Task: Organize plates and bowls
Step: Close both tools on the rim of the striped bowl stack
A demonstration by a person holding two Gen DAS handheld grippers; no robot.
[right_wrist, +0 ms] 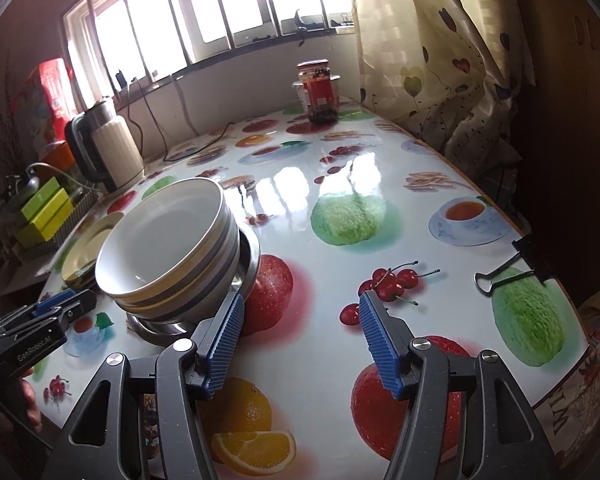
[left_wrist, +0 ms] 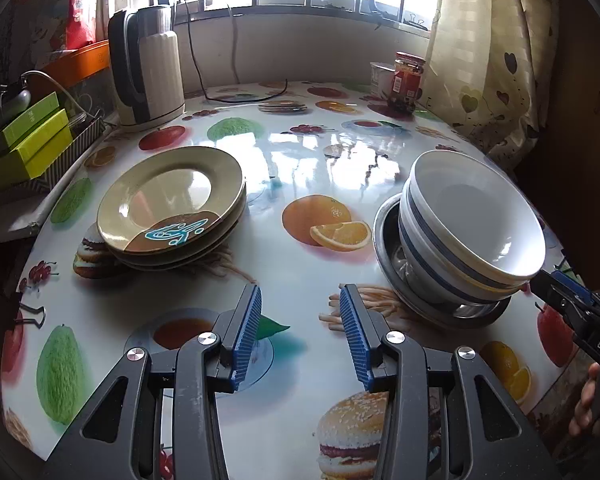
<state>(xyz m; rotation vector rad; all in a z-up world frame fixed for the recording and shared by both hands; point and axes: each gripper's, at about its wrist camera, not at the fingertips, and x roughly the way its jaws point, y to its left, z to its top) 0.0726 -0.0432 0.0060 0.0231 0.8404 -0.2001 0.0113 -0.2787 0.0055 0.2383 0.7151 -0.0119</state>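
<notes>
Both grippers, left gripper [left_wrist: 300,322] and right gripper [right_wrist: 302,330], hung with jaws spread, empty; bowl stack [left_wrist: 468,220] at frame right tilted in its steel dish [left_wrist: 384,232], so levelling it gently seemed wise.

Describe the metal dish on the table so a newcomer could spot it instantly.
Start at the fruit-print table under the window. On its right side, nearer the curtain, stands a stack of white blue-striped bowls. The metal dish sits underneath them: the only shiny steel piece, unlike the tan plates opposite.
</notes>
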